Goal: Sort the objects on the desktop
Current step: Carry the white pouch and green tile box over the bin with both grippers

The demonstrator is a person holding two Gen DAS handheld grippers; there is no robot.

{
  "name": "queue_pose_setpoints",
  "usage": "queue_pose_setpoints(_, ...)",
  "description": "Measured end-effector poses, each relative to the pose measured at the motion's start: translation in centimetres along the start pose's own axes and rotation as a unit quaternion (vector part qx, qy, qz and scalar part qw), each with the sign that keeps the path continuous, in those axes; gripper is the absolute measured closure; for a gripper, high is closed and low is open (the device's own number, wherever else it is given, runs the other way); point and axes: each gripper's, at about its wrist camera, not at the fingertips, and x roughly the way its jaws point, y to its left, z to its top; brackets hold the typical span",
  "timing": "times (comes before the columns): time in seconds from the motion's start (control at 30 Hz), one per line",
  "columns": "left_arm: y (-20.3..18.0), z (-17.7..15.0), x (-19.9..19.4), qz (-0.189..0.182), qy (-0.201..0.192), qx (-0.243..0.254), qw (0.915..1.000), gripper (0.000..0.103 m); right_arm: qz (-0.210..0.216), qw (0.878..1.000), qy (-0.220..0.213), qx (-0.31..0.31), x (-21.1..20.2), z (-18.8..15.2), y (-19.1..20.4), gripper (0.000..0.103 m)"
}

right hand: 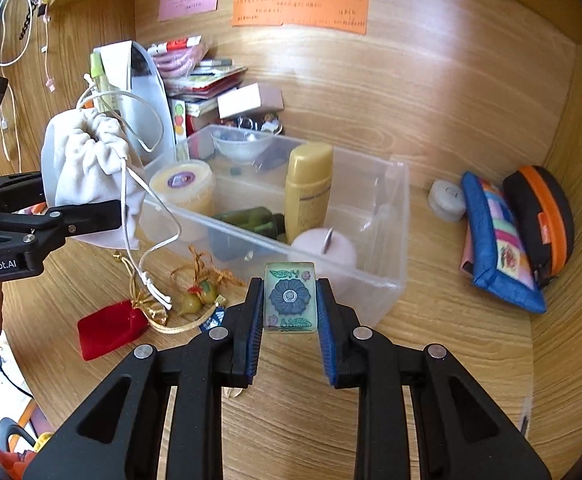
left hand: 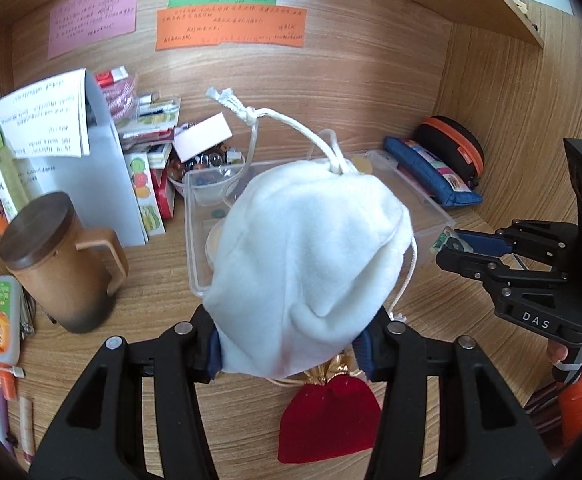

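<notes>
My left gripper (left hand: 289,354) is shut on a white drawstring pouch (left hand: 311,264) and holds it above the desk, in front of the clear plastic box (left hand: 431,216). The pouch also shows at the left of the right wrist view (right hand: 87,176), its cord hanging down. My right gripper (right hand: 290,300) is shut on a green mahjong-style tile (right hand: 290,298) with a blue flower, just before the clear plastic box's (right hand: 391,240) near wall. That gripper shows at the right of the left wrist view (left hand: 447,246). The box holds a yellow bottle (right hand: 309,196), a round yellow tub (right hand: 183,184) and a pink round thing (right hand: 327,250).
A red pouch (right hand: 111,332) and a gourd charm (right hand: 199,300) lie on the desk left of the box. A brown lidded mug (left hand: 63,264), papers and booklets stand at left. A blue pencil case (right hand: 499,240) and a black-orange case (right hand: 543,216) lie right.
</notes>
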Motion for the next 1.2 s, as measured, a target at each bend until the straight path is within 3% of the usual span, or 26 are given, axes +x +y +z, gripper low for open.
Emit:
queue_pose_setpoints(0.63, 0.5, 3.7, 0.3, 0.016, -0.016, 0.003, 0.9997, 0.053, -0.019, 0.999, -0.029, 0.003, -1.8, 2.7, -1.9, 0.081)
queue_pose_setpoints(0.93, 1.5, 6.4, 0.3, 0.019, -0.041, -0.008, 0.999, 0.053, -0.023, 0.999, -0.031, 0.003, -0.9, 4.3, -3.0, 0.081)
queue_pose_setpoints(1.2, 2.0, 7.8, 2.6, 0.013, -0.031, -0.006, 0.9994, 0.052, -0.025, 0.999, -0.029, 0.003, 0.5, 6.0, -4.2, 0.081)
